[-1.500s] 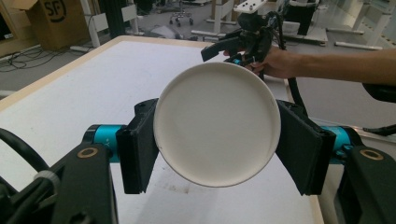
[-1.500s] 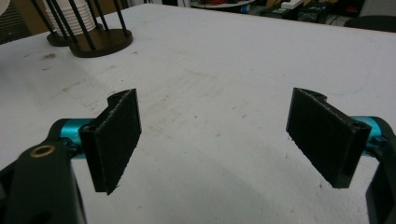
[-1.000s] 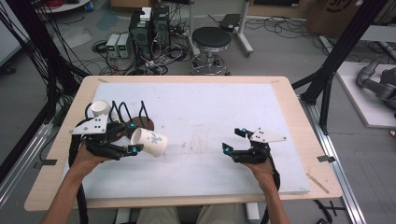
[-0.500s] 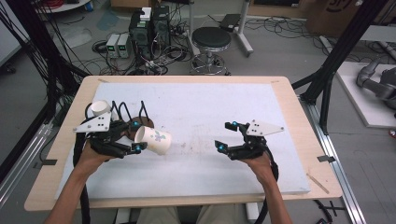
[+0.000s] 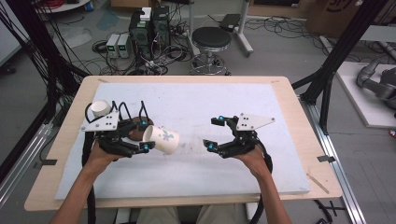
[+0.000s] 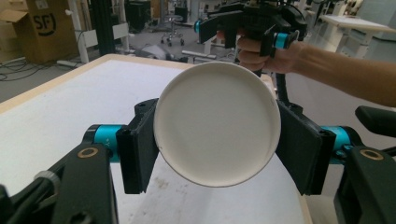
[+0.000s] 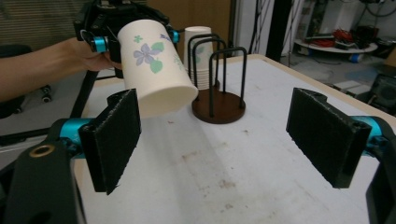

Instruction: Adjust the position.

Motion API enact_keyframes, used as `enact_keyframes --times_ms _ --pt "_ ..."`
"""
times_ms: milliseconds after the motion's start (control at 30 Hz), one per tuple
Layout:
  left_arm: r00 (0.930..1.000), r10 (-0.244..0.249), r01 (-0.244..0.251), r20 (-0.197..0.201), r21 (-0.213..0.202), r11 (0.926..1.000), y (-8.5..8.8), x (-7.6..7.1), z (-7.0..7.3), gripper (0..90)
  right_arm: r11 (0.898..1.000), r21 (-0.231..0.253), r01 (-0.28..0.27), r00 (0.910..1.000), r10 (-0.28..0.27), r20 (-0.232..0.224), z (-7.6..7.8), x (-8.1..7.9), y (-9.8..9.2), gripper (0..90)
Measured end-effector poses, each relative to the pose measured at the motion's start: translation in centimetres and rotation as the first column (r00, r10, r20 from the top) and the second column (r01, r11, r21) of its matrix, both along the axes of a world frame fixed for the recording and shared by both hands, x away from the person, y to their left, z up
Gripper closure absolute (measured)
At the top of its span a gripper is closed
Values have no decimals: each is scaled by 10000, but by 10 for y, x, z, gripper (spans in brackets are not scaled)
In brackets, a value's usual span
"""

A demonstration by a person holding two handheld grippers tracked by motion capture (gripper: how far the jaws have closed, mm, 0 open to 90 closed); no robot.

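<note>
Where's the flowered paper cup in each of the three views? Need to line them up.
High view: paper cup left of centre, on its side in the left gripper.
Left gripper view: centre, its round white end faces the camera, between the jaws.
Right gripper view: upper left, held off the table.
Shared landmark: the white table mat.

The left gripper [image 5: 145,135] is clamped on a paper cup [image 5: 161,139], both jaws pressed flat against its sides, the left hand [image 5: 100,151] gripping from behind. Across from that cup, the right gripper [image 5: 214,134] hangs with jaws spread wide and nothing between them, the right hand [image 5: 252,156] behind it and both forearms reaching forward.
</note>
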State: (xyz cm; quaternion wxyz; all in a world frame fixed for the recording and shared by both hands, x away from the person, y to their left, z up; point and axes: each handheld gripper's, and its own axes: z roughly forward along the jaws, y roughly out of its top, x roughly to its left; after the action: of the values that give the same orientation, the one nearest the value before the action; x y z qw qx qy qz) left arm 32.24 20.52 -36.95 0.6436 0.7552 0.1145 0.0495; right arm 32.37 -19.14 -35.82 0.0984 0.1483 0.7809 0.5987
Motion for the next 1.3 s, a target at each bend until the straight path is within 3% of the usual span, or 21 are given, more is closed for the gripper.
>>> enact_keyframes --times_ms 333,633,900,1300 --pt "9996 -272 272 -28 5 9996 -18 1 -1 348 9945 243 -1022 9947 1020 102 8 4 20 182" --pt "9996 -288 288 11 -200 9994 -21 1 0 348 9800 349 -1958 9806 1960 -10 12 14 35 182" --pt "9993 -383 382 -9 -324 9987 -25 1 0 348 9606 386 -2752 9614 2752 62 17 21 50 182" --pt "9982 -606 606 7 -308 9977 -30 0 1 348 9450 509 -3231 9461 3239 -88 12 25 62 182"
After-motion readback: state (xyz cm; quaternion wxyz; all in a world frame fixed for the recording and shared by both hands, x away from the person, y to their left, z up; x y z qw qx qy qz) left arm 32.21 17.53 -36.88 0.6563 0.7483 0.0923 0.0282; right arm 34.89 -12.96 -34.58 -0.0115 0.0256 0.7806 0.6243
